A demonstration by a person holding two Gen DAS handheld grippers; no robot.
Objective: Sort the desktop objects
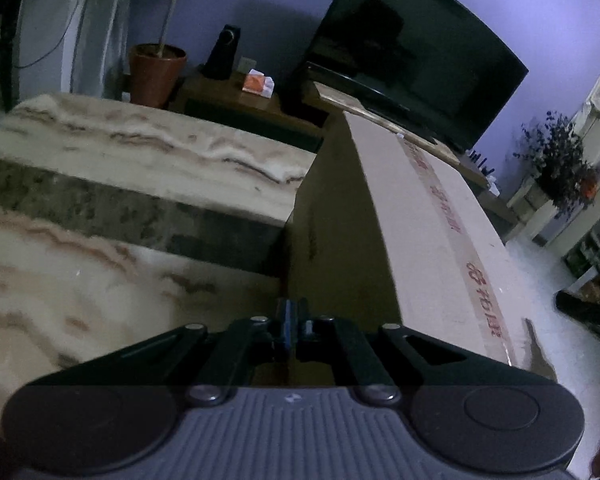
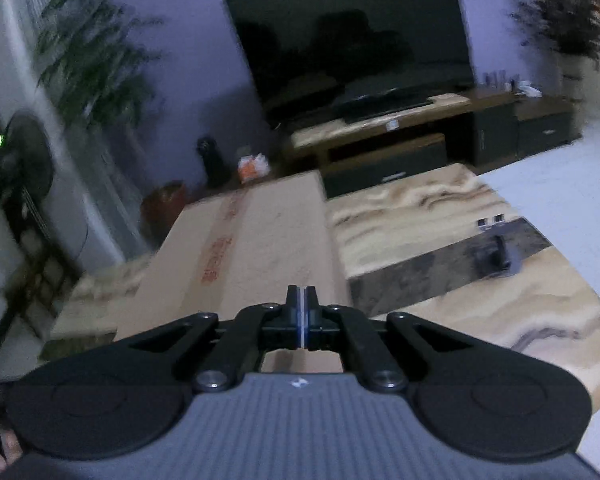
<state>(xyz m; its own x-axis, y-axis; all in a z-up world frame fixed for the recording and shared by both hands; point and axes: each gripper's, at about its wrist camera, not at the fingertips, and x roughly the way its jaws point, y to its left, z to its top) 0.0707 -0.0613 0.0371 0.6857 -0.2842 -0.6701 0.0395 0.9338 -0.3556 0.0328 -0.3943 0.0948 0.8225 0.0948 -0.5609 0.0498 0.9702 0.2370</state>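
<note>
Both claws, the left gripper (image 1: pixel 293 312) and right gripper (image 2: pixel 301 300), are pinched tight on nothing. A blurry dark thing (image 2: pixel 496 258), maybe a stand, sits past the cardboard box (image 2: pixel 252 248).

place: home living room | far wall: large dark television (image 2: pixel 352 52) sitting on low wooden TV stand (image 2: pixel 440 120) | near: marble-patterned coffee table (image 2: pixel 480 300) | corners: potted plants (image 2: pixel 560 12) standing

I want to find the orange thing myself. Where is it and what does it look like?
Start at the big black TV on the wall. Go to the left end of the low wooden TV stand below it. The small orange-and-white box sits there beside a tall black speaker; it is the only bright thing among dark neighbours.
</note>
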